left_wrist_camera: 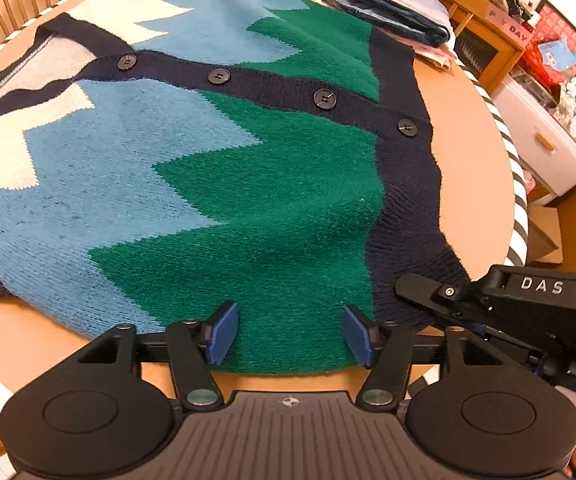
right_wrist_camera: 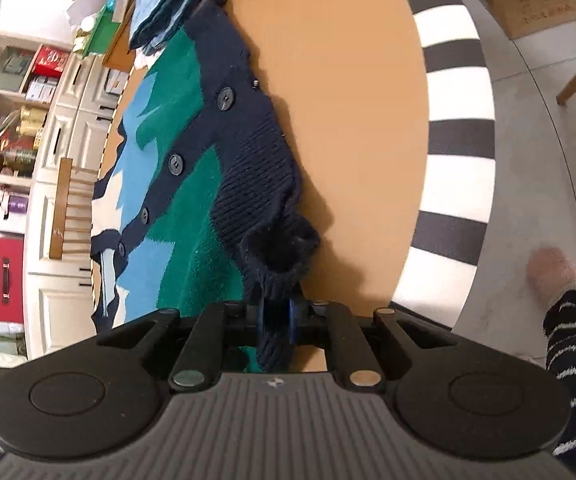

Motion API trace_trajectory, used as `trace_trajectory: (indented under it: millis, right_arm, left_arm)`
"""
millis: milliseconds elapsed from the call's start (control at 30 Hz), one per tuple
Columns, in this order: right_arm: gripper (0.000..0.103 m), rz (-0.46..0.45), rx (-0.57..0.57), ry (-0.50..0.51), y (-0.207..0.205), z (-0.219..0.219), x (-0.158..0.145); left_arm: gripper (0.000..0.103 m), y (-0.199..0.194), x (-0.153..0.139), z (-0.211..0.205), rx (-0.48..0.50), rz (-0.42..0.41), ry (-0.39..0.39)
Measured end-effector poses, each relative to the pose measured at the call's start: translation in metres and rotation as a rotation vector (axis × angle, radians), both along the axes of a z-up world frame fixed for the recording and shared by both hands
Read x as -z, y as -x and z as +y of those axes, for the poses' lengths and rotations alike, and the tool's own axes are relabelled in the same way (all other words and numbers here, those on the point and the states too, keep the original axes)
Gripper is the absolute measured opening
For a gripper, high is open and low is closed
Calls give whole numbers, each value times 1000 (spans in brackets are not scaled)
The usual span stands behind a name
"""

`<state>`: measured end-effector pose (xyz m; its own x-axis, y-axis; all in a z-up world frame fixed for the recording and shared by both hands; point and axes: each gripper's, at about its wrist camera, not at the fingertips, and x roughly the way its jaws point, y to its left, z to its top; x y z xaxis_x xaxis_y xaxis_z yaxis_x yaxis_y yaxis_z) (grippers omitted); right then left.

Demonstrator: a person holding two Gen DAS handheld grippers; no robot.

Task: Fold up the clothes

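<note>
Round tan bench (left_wrist_camera: 468, 128) with striped rim, cupboards and chairs beyond. Left tool (left_wrist_camera: 290, 334) spread wide over cardigan's green side edge, pads clear of knit. Right tool (right_wrist_camera: 276, 314) clamped on navy hem corner of cardigan (left_wrist_camera: 191, 152). Cardigan flat on bench, buttoned. Folded clothes stack (left_wrist_camera: 388, 4) beyond cardigan's far hem corner, touching it.

Knitted cardigan (left_wrist_camera: 215, 184), buttoned, zigzag white, blue, green bands, navy trim, flat on round table, hem corner bunched.
</note>
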<state>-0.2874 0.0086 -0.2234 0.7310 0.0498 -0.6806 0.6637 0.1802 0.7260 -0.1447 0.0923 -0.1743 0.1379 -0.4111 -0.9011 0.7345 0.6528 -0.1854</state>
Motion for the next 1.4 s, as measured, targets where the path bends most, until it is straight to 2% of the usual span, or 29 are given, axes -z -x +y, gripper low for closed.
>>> trace_trajectory:
  millis: [133, 267, 467, 633, 800, 933, 1100, 1233, 1333, 1400]
  right_arm:
    - [10, -19, -39, 17, 0, -3, -6]
    - [9, -20, -113, 44, 4, -12, -16]
    - [8, -10, -177, 32, 8, -27, -22]
    - [8, 37, -179, 29, 10, -26, -18]
    - [8, 67, -106, 45, 8, -17, -19]
    - [8, 105, -31, 102, 4, 0, -23]
    - [9, 135, 83, 90, 5, 14, -23]
    - [10, 159, 126, 85, 4, 20, -22]
    - [10, 159, 158, 72, 5, 22, -21]
    - [11, 157, 177, 62, 5, 23, -20]
  left_arm:
    - [73, -1, -1, 1, -9, 24, 24]
    - [73, -18, -8, 19, -91, 116, 85]
    - [82, -46, -24, 81, -238, 114, 129]
    - [82, -94, -20, 153, -383, 168, 211]
    - [81, -173, -14, 210, -485, 210, 280]
    - [81, -241, -13, 232, -492, 201, 309]
    - [81, -310, -7, 236, -446, 150, 287]
    - [81, -343, 3, 232, -396, 134, 259]
    - [84, -354, 6, 230, -350, 121, 287]
    - [80, -358, 8, 226, -316, 147, 323]
